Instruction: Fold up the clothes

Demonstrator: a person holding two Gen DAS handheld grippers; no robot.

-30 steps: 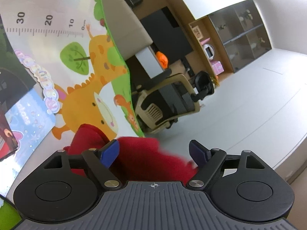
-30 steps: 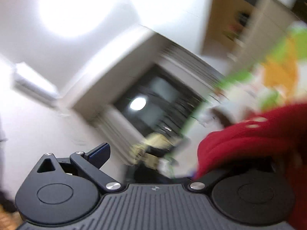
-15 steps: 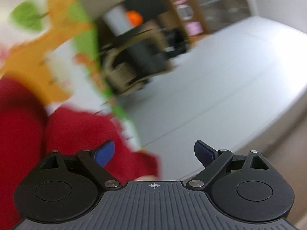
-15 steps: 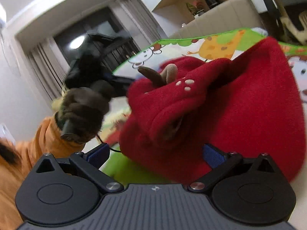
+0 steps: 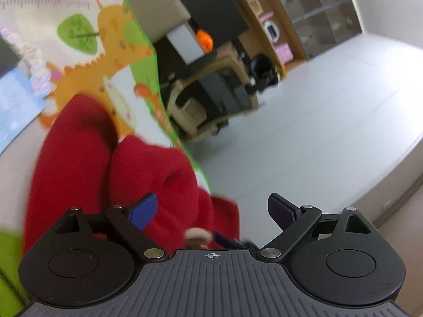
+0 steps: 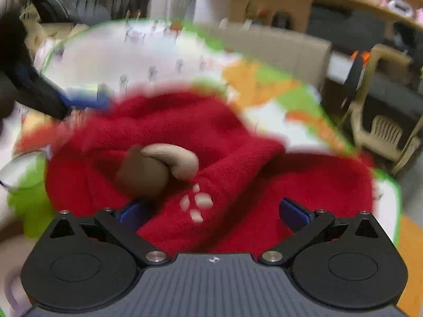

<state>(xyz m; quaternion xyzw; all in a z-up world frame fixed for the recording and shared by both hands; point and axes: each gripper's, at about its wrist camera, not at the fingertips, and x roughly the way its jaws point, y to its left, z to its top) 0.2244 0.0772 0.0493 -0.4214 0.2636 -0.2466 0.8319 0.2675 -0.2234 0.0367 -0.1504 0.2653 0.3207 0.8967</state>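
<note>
While both pairs of blue-tipped fingers stand wide apart and grip nothing, a red fleece garment (image 6: 238, 174) lies bunched on a cartoon-print play mat (image 6: 264, 79), directly ahead of the right gripper (image 6: 214, 211) and reaching in between its fingers. From the left gripper (image 5: 214, 208), the same fleece (image 5: 148, 174) sits ahead and to the left, its folds passing behind the left finger (image 5: 142, 210), while the right finger (image 5: 281, 208) hangs over bare grey floor (image 5: 317, 121).

Only the right wrist view shows the garment's trim: a brown ear-like piece (image 6: 142, 174), a tan curl (image 6: 174, 159) touching it, and a pale paw print (image 6: 197, 203) on a fold just ahead of the fingers. It also catches the other gripper's dark arm and blue tip at far left, near the fleece's far edge. Only the left wrist view shows the mat's printed ruler (image 5: 45, 2) and a tan and black chair (image 5: 211, 97) beyond.

The mat's green border (image 5: 158, 100) runs diagonally ahead of the left gripper, and the fleece lies close to it; open floor spreads to the right. Both views are blurred
</note>
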